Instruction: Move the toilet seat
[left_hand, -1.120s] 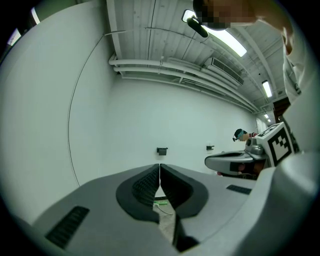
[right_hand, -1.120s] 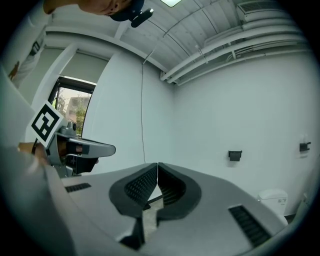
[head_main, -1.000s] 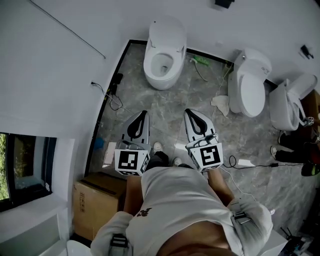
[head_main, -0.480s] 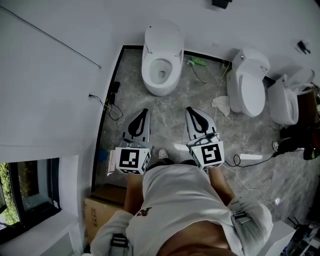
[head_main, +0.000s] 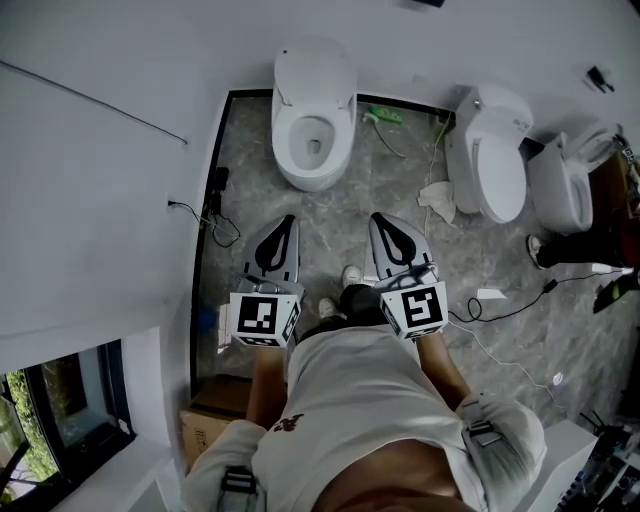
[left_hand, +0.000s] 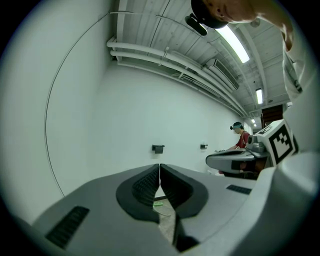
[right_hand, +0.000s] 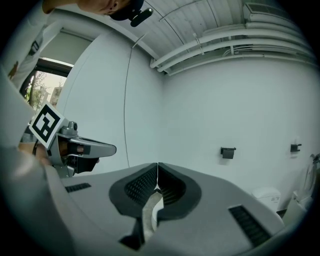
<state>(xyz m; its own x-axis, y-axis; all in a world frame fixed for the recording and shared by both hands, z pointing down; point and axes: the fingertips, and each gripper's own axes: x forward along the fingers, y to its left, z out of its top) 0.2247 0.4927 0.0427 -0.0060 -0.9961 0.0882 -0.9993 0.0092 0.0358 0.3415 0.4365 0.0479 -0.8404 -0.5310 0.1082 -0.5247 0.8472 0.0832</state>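
Note:
A white toilet (head_main: 312, 110) stands against the far wall in the head view, its bowl uncovered and its lid raised against the wall. Both grippers hang in front of the person's body, well short of it and above the grey floor. My left gripper (head_main: 287, 222) is shut with nothing in it, and the left gripper view shows its pads meeting (left_hand: 159, 167). My right gripper (head_main: 378, 220) is shut and empty too, its jaws pressed together (right_hand: 157, 166). In that view a sliver of white toilet (right_hand: 150, 210) shows below the jaws.
Two more white toilets (head_main: 490, 165) (head_main: 562, 188) stand to the right, lids down. Cables (head_main: 213, 210) trail along the left wall, with crumpled paper (head_main: 437, 200) and a green item (head_main: 383, 115) on the floor. A cardboard box (head_main: 215, 420) sits behind left. Another person (left_hand: 243, 140) stands far off.
The toilets have slid left and slightly down in the head view as the person shifted. Both grippers stay shut and hold the same place before the body.

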